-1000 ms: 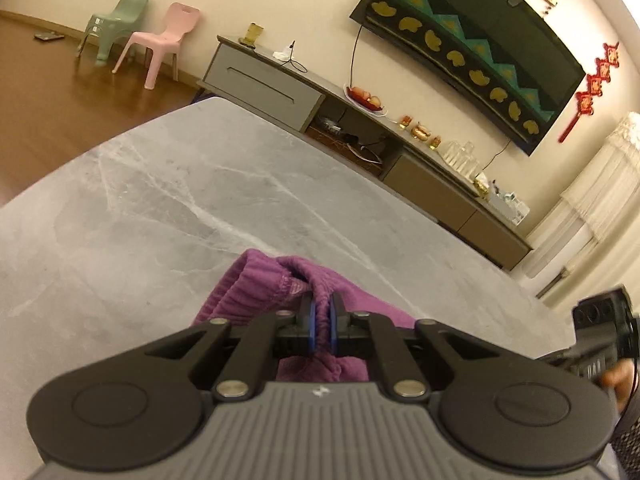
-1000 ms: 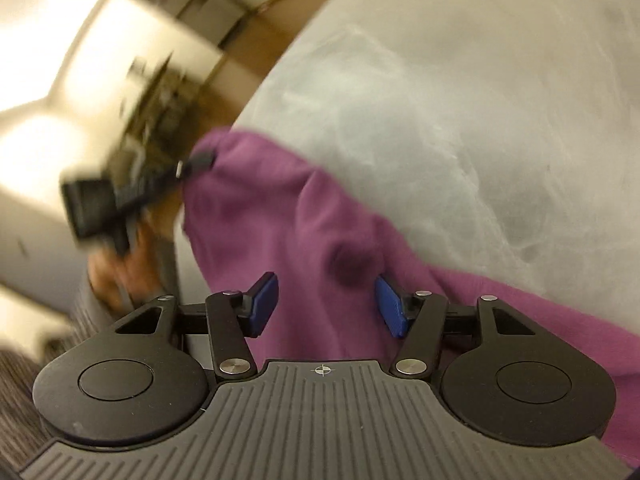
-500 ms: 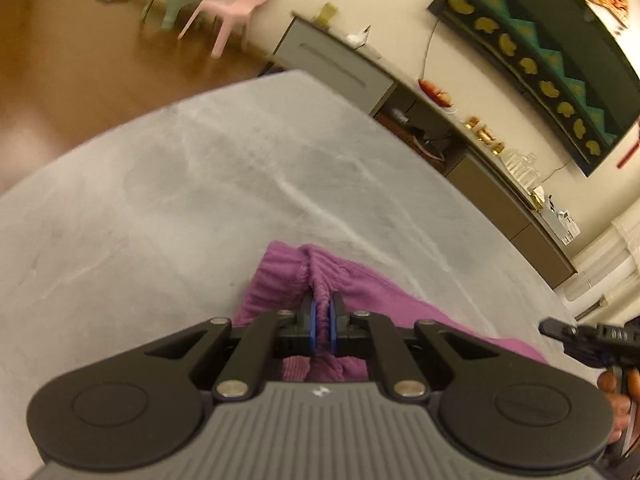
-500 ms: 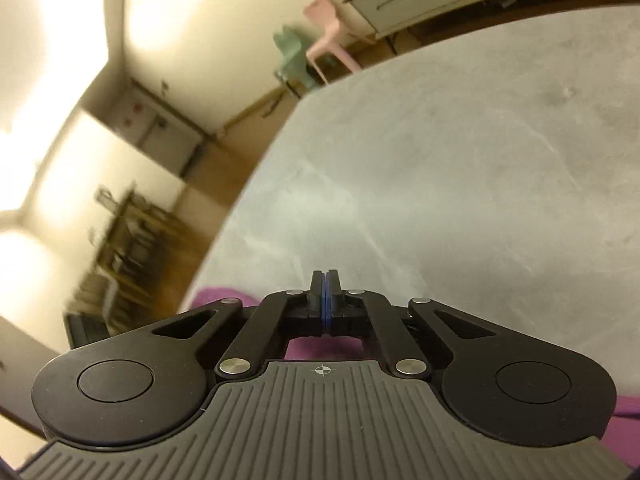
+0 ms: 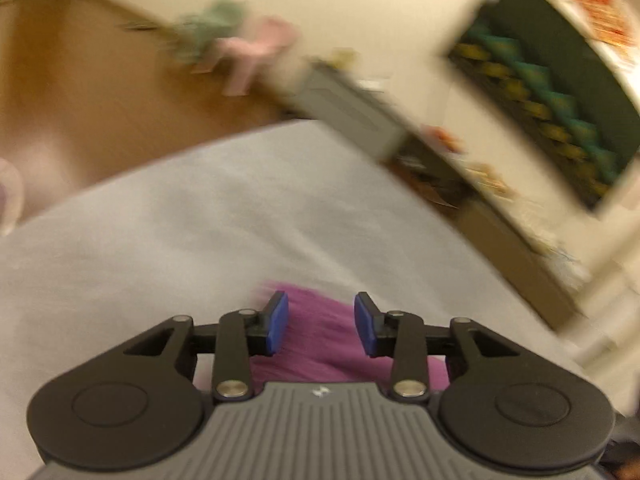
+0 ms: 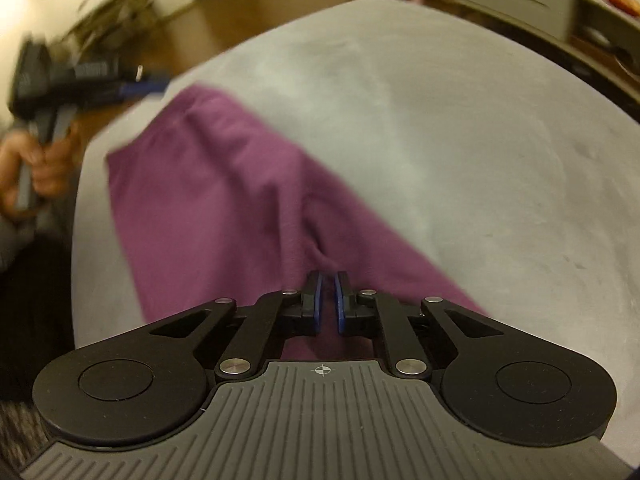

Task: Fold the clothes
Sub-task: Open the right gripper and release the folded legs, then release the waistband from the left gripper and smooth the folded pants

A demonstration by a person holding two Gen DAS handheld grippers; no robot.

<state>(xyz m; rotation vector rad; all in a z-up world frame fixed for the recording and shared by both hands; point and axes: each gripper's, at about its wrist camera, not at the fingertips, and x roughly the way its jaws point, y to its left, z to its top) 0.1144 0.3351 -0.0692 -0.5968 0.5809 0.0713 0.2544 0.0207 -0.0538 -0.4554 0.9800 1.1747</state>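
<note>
**Kid:** Left wrist view first! The left claw (image 5: pixel 320 322) has just been opening. Its blue pads (image 5: pixel 276 322) stand apart now, and nothing is pinched between them. The purple cloth (image 5: pixel 316 354) only lies under the gap.

**Helper:** And a second ago?

**Kid:** Back then the pads were squeezed shut on a bunched edge of that cloth. So it let go. I think that means this corner has been put down where it should be.

**Helper:** What about the other side?

**Kid:** From the right wrist view, the right claw (image 6: pixel 328 300) is almost closed, with just a thin slit left. A little ridge of the purple cloth (image 6: pixel 224 200) runs up to its tips. It is a garment, but I cannot tell which kind. The claw looks like it is pinching that ridge, though it has just opened a tiny bit.

**Helper:** Was it like that before?

**Kid:** No. A second ago it was wide open over the cloth.

**Helper:** Where is the cloth now?

**Kid:** Lying mostly flat on the grey desk (image 6: pixel 460 160), from near the right claw out to the far left, where a hand (image 6: pixel 38 168) holds the left claw just past its corner.
</note>
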